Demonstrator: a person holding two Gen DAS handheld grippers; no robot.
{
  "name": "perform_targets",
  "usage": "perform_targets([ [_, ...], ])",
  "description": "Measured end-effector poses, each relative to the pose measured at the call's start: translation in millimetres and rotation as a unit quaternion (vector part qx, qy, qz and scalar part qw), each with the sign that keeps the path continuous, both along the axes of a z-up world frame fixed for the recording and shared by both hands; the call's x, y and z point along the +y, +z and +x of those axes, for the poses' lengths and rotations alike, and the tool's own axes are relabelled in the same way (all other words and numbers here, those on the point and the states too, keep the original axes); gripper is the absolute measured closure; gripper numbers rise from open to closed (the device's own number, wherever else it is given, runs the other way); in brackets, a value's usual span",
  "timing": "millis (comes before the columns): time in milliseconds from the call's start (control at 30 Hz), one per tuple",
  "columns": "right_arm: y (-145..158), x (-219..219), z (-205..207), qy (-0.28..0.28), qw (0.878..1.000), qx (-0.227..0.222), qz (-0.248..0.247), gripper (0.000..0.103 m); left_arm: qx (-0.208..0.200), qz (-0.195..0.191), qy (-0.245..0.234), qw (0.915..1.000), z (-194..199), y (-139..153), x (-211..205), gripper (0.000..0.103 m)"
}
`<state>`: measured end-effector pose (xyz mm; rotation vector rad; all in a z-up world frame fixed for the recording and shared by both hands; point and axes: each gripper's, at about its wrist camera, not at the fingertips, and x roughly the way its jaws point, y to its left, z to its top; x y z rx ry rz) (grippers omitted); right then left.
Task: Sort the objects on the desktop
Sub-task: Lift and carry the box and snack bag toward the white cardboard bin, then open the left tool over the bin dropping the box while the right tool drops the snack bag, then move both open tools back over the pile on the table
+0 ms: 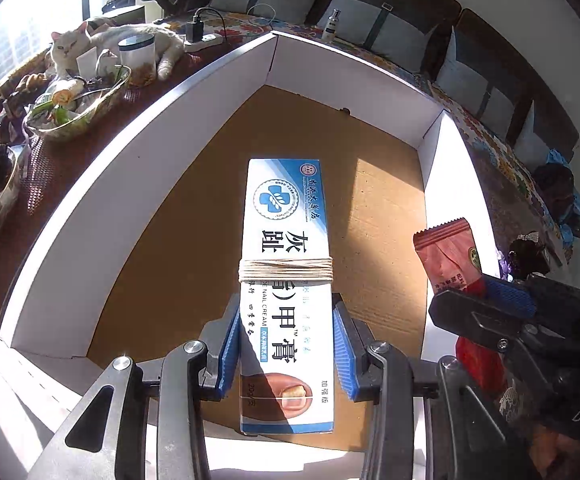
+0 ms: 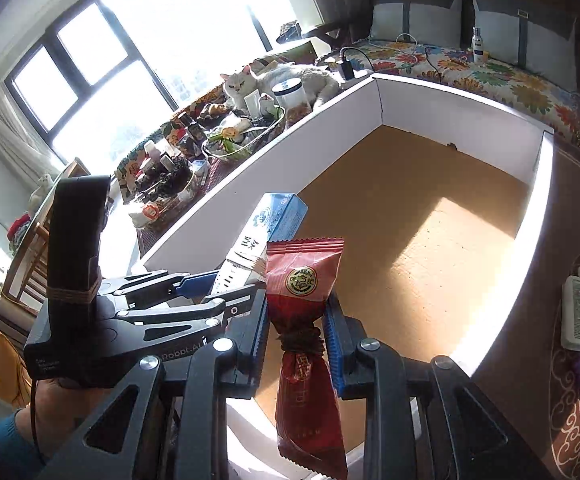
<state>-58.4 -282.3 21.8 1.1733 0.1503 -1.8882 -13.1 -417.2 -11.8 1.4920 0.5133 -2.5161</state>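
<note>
My left gripper (image 1: 285,332) is shut on a long white and blue nail cream box (image 1: 285,220) with string wound round its middle. It hangs over the brown floor of a large open carton with white walls (image 1: 129,184). At the right edge of that view, my right gripper (image 1: 486,292) pinches a red snack packet (image 1: 448,252). In the right wrist view, the right gripper (image 2: 298,336) is shut on the red snack packet (image 2: 304,272) at its crumpled waist, above the carton's near wall (image 2: 450,108). To its left, the left gripper (image 2: 209,288) carries the cream box (image 2: 273,220).
A white cat (image 1: 109,40) lies on the table behind the carton, beside a lidded jar (image 1: 137,56) and a glass bowl (image 1: 77,108) of odds and ends. A power strip with a charger (image 1: 197,36) sits near the far corner. A white tube (image 2: 576,308) lies right of the carton.
</note>
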Motion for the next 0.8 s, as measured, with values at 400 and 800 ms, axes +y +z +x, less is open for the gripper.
perform_targets([
  [400, 12.7, 138.3, 20.1, -0.107, 0.988, 0.109, -0.037, 0.004, 0.071, -0.029, -0.016, 0.997, 26.9, 38.8, 57.3, 0.048],
  [800, -92.9, 413.6, 38.8, -0.328, 0.926, 0.103, 0.155, 0.0, 0.103, -0.021, -0.228, 0.9679, 24.9, 25.3, 314.1, 0.005],
])
